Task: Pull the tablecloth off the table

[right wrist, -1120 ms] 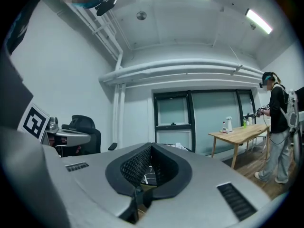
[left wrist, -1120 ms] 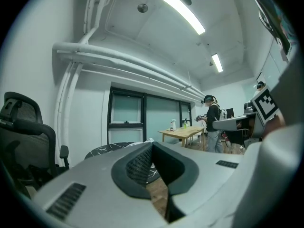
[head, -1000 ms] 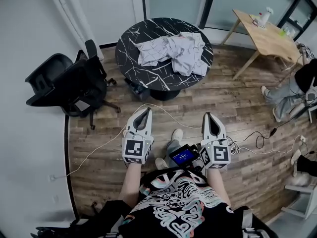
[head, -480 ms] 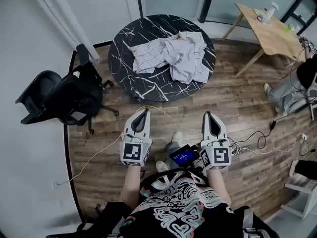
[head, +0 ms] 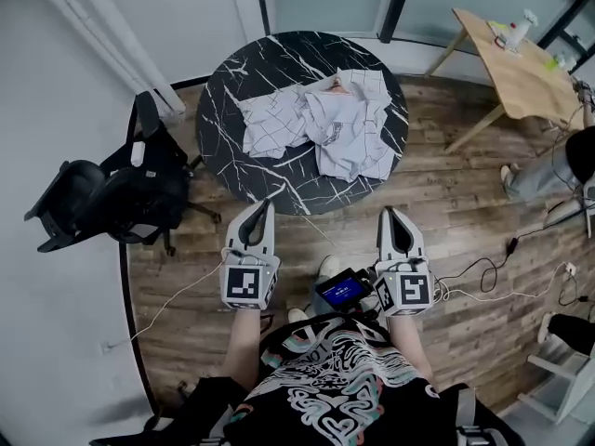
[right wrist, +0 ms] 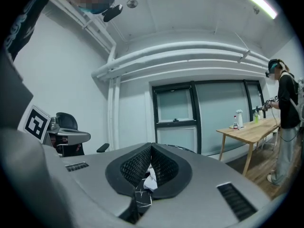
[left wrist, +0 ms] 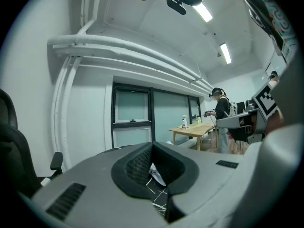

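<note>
A crumpled pale checked tablecloth [head: 321, 124] lies bunched on the far right part of a round black marble table [head: 232, 147]. My left gripper [head: 264, 205] is shut and empty, its tip just short of the table's near edge. My right gripper [head: 389, 214] is shut and empty too, level with the left one and a little off the edge. In the left gripper view a sliver of the cloth [left wrist: 156, 174] shows past the closed jaws. The right gripper view shows the cloth [right wrist: 150, 180] and the marble top [right wrist: 141, 198] the same way.
A black office chair [head: 102, 198] stands left of the table by the white wall. A wooden table [head: 521, 63] with a spray bottle [head: 522, 26] is at the far right, a person [head: 558, 170] beside it. Cables [head: 483, 272] run over the wooden floor.
The round table has come nearer: both gripper tips now reach almost to its near edge. Both grippers stay shut and level, and the cloth has not moved on the table.
</note>
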Demonstrator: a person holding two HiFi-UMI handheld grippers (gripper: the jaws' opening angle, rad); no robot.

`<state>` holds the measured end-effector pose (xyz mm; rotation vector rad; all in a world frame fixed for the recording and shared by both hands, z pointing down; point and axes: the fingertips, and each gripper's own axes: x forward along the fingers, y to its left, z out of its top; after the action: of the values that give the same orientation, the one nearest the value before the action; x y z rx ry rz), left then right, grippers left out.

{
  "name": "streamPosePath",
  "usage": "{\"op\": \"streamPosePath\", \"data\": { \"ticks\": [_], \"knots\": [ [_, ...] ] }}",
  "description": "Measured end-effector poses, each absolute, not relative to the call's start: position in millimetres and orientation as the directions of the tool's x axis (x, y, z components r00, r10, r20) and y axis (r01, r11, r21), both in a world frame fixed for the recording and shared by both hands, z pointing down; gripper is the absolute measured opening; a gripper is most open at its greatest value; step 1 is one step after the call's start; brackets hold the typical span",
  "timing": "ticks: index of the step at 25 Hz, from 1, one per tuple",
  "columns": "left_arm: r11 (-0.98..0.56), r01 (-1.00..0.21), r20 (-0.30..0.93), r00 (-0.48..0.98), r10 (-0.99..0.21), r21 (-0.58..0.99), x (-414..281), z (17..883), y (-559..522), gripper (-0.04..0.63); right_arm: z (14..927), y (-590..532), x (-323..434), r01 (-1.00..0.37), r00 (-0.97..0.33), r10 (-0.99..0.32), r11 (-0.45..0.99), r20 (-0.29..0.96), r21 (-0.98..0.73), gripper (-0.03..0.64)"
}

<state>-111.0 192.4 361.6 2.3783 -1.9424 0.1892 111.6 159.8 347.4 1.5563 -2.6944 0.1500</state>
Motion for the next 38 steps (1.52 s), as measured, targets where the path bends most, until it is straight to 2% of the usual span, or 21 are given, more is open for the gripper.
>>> {"op": "streamPosePath", "data": {
  "ticks": [14,29,38],
  "knots": [
    [-0.121,-0.989,0.153,0.106,-0.983,-0.090,-108.1,357.9,94.6,0.023,353.1,60.0,125.0,-0.820,-0.570,-0.818,0.562,0.073,-0.105,0.020],
    [-0.137,-0.985,0.131,0.122,-0.984,-0.110,-94.7,347.2,52.7,0.023,358.9,28.9,140.1,-0.830,-0.556,-0.827,0.546,0.082,-0.118,0.020],
    [-0.162,-0.987,0.129,0.161,-0.979,-0.003,-107.7,346.1,11.1,0.023,354.8,-1.1,130.5,-0.847,-0.531,-0.842,0.524,0.090,-0.090,0.020]
  ]
}}
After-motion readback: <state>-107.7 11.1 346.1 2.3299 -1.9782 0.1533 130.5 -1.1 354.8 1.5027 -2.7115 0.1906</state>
